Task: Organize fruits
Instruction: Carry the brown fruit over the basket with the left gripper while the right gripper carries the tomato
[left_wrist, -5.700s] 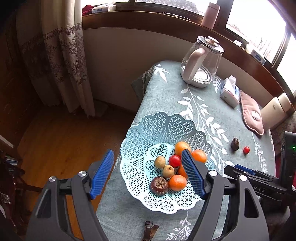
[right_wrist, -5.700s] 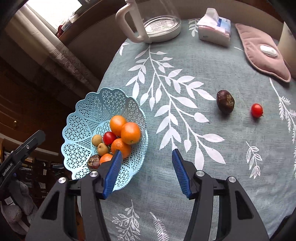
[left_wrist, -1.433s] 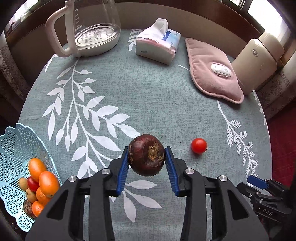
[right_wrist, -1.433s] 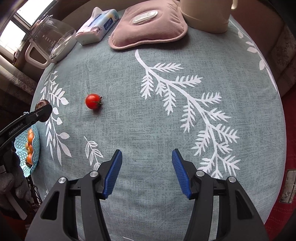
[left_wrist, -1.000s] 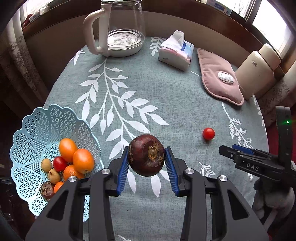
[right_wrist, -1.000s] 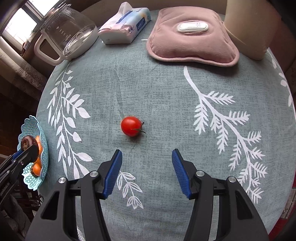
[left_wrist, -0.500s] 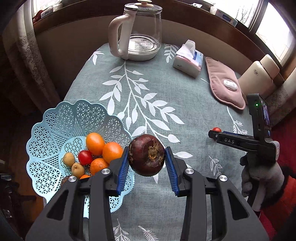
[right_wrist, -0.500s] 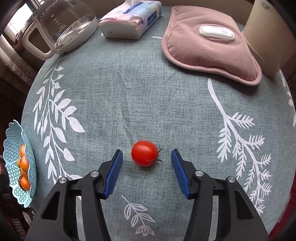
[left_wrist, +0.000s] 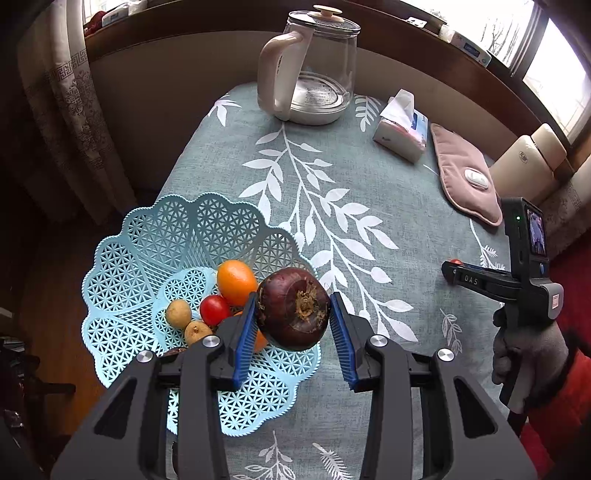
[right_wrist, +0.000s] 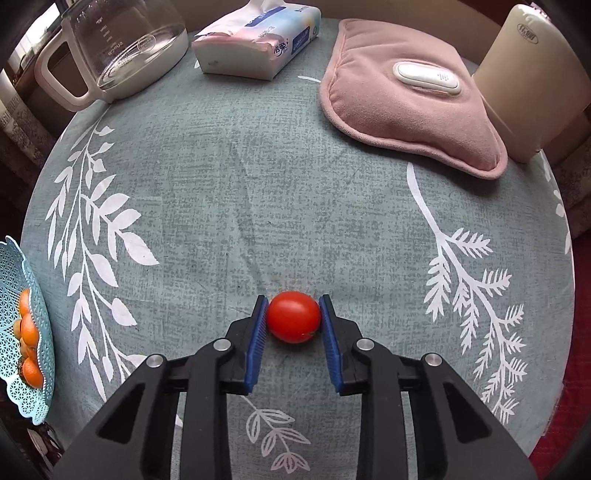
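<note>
My left gripper (left_wrist: 293, 300) is shut on a dark purple round fruit (left_wrist: 293, 317) and holds it in the air over the right rim of the light blue lattice basket (left_wrist: 147, 236). In the basket lie an orange (left_wrist: 236, 282), a small red tomato (left_wrist: 214, 310) and small brown fruits (left_wrist: 178, 314). In the right wrist view, my right gripper (right_wrist: 293, 314) is shut on a red cherry tomato (right_wrist: 294, 316) that rests on the grey-green leaf-print tablecloth (right_wrist: 236, 184). Its blue pads touch both sides of the tomato. The basket (right_wrist: 14, 266) shows at the far left edge.
A glass kettle (left_wrist: 310, 74) stands at the table's far end. Beside it are a tissue pack (left_wrist: 400, 133), a pink pad (left_wrist: 469, 184) and a cream appliance (left_wrist: 528, 162). A gloved hand (left_wrist: 528, 354) holds the right gripper. The table edge drops off left of the basket.
The left gripper carried the purple fruit left, from mid-table to over the basket. The right gripper moved up to the cherry tomato and shut on it.
</note>
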